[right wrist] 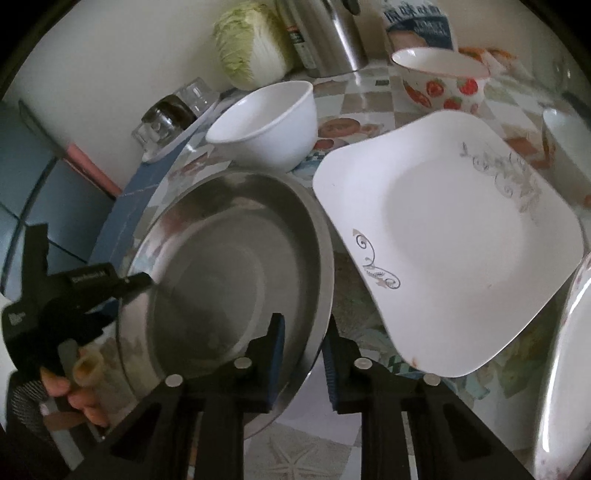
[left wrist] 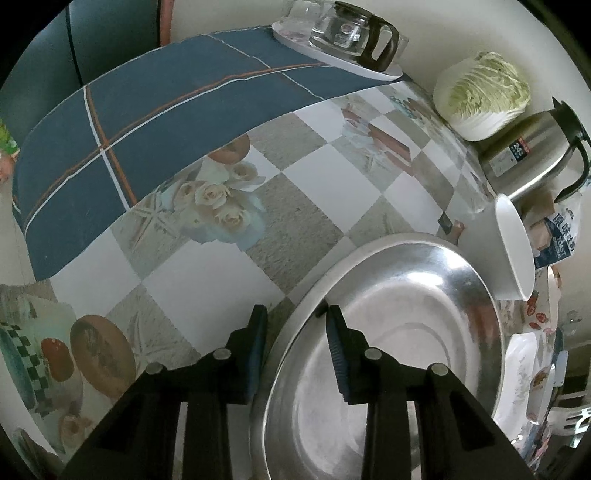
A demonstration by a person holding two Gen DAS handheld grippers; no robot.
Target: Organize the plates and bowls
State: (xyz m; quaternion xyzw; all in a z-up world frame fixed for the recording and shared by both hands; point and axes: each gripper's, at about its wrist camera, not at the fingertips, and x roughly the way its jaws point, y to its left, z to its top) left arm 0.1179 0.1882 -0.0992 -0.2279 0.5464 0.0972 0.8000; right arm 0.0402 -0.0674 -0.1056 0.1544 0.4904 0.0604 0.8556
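Note:
A large steel basin point(left wrist: 406, 332) sits on the patterned table; it also shows in the right wrist view point(right wrist: 229, 280). My left gripper point(left wrist: 295, 332) straddles its near-left rim, one finger outside and one inside, jaws apart. My right gripper point(right wrist: 304, 350) straddles its near-right rim the same way, jaws apart. A white bowl point(right wrist: 266, 125) stands behind the basin, seen tilted in the left wrist view point(left wrist: 509, 247). A square white plate point(right wrist: 454, 236) with grey scrollwork lies right of the basin. A strawberry-print bowl point(right wrist: 439, 77) stands farther back.
A napa cabbage point(left wrist: 484, 92), a steel thermos jug point(left wrist: 532, 155) and a bread bag point(right wrist: 417, 26) line the wall. A glass pot point(left wrist: 354, 33) sits on a white tray on a blue cloth point(left wrist: 147, 122). Another plate's rim point(right wrist: 561, 369) is at the right edge.

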